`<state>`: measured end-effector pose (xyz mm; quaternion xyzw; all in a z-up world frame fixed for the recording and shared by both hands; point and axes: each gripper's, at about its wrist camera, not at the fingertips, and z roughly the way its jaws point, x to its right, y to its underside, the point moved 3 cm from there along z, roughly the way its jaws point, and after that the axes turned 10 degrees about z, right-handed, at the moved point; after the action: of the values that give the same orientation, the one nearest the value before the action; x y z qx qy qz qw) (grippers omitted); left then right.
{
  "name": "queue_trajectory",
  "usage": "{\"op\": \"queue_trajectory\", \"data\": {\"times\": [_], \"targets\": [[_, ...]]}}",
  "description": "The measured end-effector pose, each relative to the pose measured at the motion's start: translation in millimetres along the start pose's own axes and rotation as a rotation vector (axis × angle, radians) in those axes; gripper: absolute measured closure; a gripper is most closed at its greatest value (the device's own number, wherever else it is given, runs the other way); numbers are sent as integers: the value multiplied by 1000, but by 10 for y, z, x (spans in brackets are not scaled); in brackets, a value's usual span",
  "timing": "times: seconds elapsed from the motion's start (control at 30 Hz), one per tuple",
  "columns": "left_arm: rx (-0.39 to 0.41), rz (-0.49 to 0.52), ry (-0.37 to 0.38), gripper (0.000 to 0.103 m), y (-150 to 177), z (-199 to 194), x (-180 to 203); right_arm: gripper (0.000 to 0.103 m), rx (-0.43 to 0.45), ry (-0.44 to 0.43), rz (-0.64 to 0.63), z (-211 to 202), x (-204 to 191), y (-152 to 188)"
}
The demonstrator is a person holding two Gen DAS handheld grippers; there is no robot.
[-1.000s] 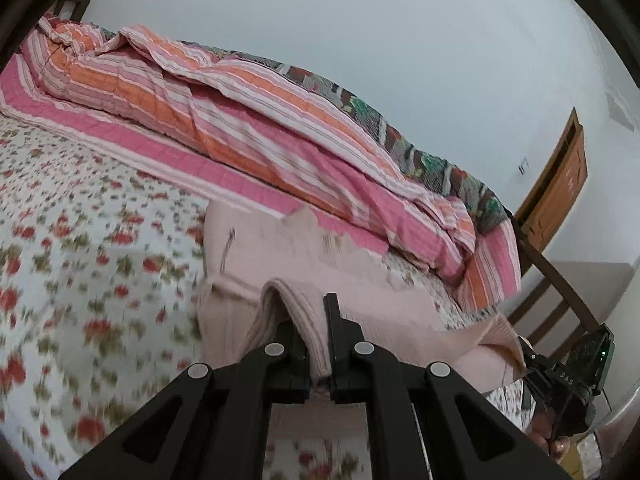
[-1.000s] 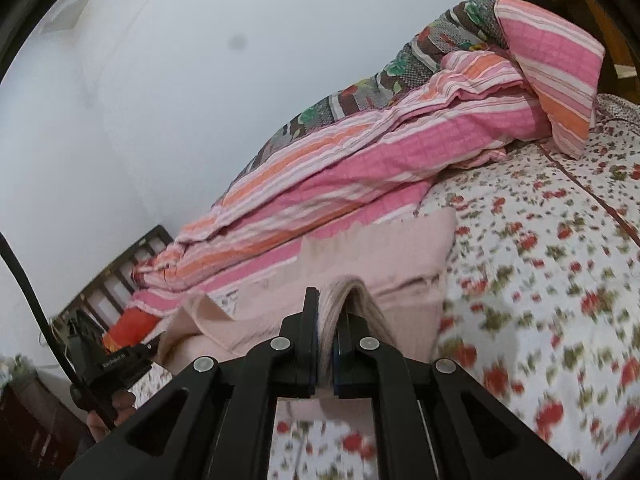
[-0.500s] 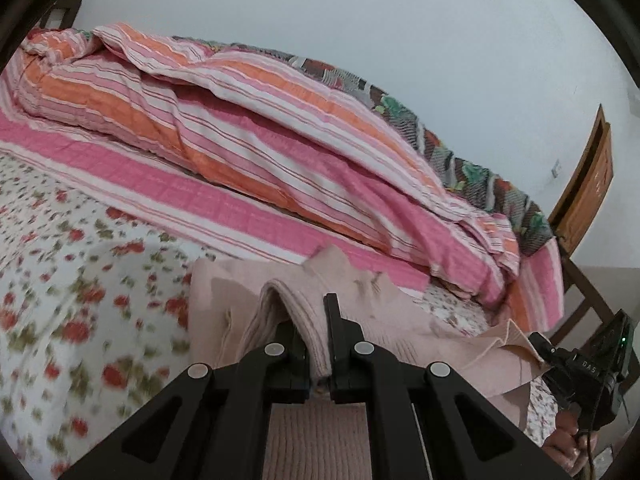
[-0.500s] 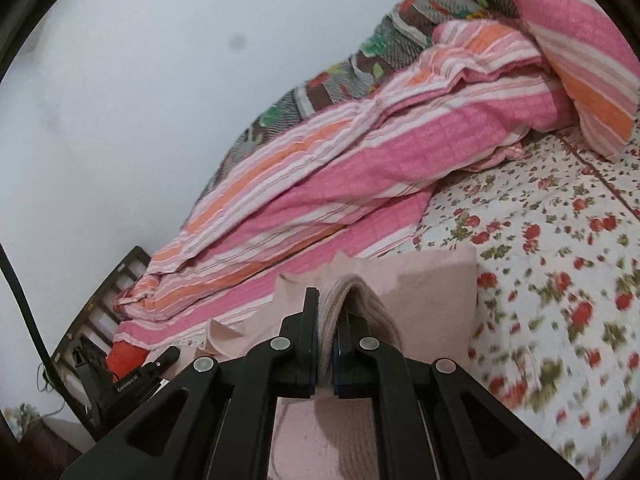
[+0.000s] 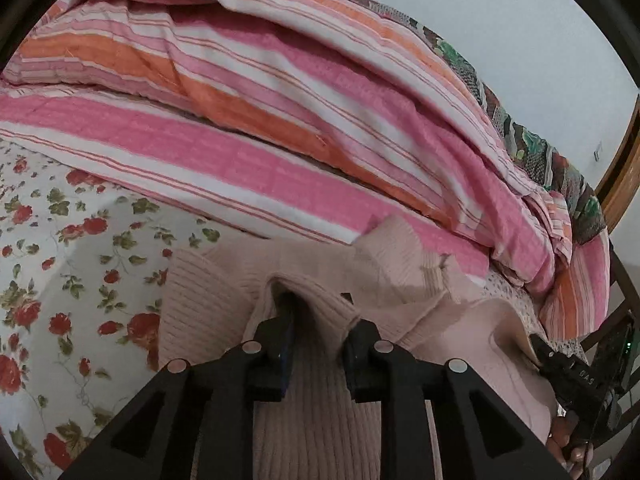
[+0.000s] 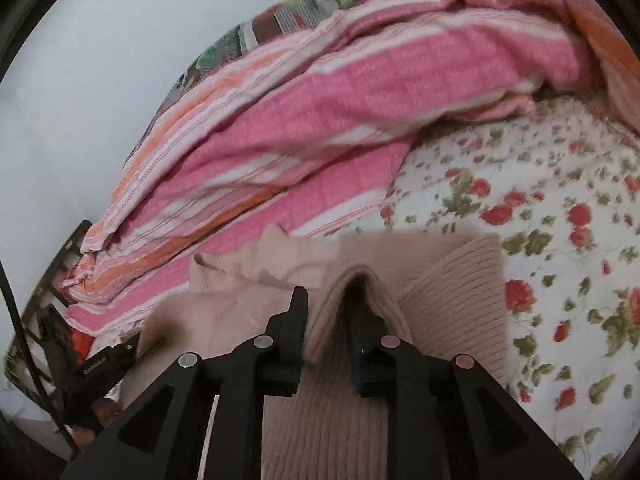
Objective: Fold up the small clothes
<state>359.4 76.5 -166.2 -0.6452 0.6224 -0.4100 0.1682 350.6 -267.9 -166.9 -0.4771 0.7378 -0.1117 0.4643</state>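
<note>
**Left wrist and right wrist: both jaws letting go of the pink knit**

Left wrist view puts my left gripper at the bottom centre of the frame, its jaws opening with a ridge of the pale pink ribbed sweater standing between them. The knit drapes over the left finger and I see a gap on that side, so the pads no longer pinch it. The sweater lies across the lower middle of the frame on the floral bedsheet, its far edge touching the pink and orange striped quilt that fills the upper half. At the lower right edge I see my right gripper with the garment's other end; white lettering on its body reads something like "DAS", too small to be sure.

Right wrist view shows the right gripper at the bottom centre, jaws also opening, a fold of the sweater raised between them and loose from the left finger. The bedsheet fills the right side, the quilt the upper middle. At the lower left the left gripper carries a white label I cannot read.
</note>
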Motion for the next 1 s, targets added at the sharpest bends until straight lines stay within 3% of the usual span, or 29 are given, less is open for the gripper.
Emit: {"op": "queue_trajectory", "data": {"times": [0.1,0.3,1.0], "targets": [[-3,27,-9,76,15,7,50,68,19,-6,-23,-32,-29,26],[-2,30,-11,76,10,3,61,53,1,-8,-93,15,-150,68],[-3,33,-7,75,-23,27,84,51,-29,20,-110,99,-155,72]]}}
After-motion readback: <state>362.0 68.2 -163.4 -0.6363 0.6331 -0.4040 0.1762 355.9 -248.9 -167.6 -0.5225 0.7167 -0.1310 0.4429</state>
